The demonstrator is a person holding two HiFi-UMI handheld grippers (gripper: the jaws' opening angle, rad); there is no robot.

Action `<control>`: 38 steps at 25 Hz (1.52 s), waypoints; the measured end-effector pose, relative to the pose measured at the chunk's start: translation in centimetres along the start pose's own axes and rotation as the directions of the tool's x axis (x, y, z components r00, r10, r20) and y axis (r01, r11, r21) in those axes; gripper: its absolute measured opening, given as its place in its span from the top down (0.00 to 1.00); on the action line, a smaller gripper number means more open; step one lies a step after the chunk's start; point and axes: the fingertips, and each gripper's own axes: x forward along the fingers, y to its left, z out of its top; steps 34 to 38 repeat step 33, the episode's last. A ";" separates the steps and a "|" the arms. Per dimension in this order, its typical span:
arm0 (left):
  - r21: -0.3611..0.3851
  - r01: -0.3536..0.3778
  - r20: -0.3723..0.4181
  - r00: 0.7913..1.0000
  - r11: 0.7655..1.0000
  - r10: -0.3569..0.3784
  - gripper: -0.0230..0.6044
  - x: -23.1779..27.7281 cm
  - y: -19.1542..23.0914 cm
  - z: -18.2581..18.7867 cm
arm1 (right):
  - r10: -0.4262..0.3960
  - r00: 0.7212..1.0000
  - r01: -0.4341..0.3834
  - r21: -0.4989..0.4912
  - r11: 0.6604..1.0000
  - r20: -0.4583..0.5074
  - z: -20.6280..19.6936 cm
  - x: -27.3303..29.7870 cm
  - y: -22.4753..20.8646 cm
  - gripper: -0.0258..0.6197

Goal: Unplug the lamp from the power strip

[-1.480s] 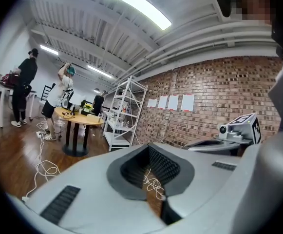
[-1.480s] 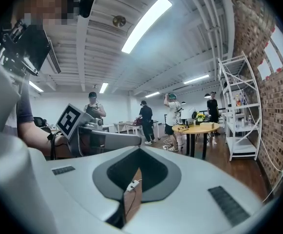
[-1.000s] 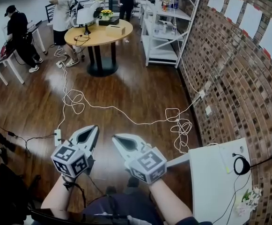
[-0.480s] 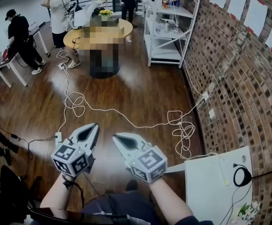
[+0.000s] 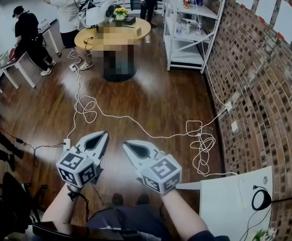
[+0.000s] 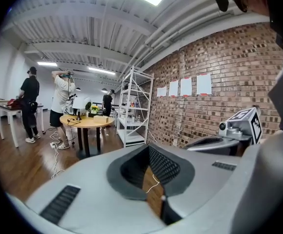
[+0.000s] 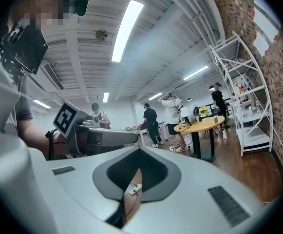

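Clenched, empty hand-held grippers held above the floor (image 5: 151, 99)
A power strip (image 5: 66, 144) lay just left of the left hand-held gripper (image 5: 104, 134). The right hand-held gripper (image 5: 126, 144) was beside it, both probably shut because a black lamp (image 5: 260, 199) stood far right.

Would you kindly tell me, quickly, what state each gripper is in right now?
Left grey gripper: jaws closed, nothing between them.
Right grey gripper: jaws closed, nothing between them.
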 end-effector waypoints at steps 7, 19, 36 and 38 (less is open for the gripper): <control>-0.016 0.004 0.000 1.000 1.000 -0.004 0.96 0.6 3.1 0.5 | -0.020 1.000 0.020 -0.018 1.000 -0.020 0.4 2.9 -0.7 0.95; -0.035 0.120 0.057 0.991 0.992 -0.118 0.96 3.0 10.8 3.8 | -0.139 0.990 0.139 -0.029 0.990 -0.010 3.1 10.1 -2.9 0.95; -0.208 0.168 0.060 0.986 0.964 -0.159 0.96 4.5 16.5 2.4 | -0.175 0.981 0.173 -0.030 0.985 -0.086 2.1 15.3 -3.9 0.95; -0.208 0.168 0.060 0.986 0.964 -0.159 0.96 4.5 16.5 2.4 | -0.175 0.981 0.173 -0.030 0.985 -0.086 2.1 15.3 -3.9 0.95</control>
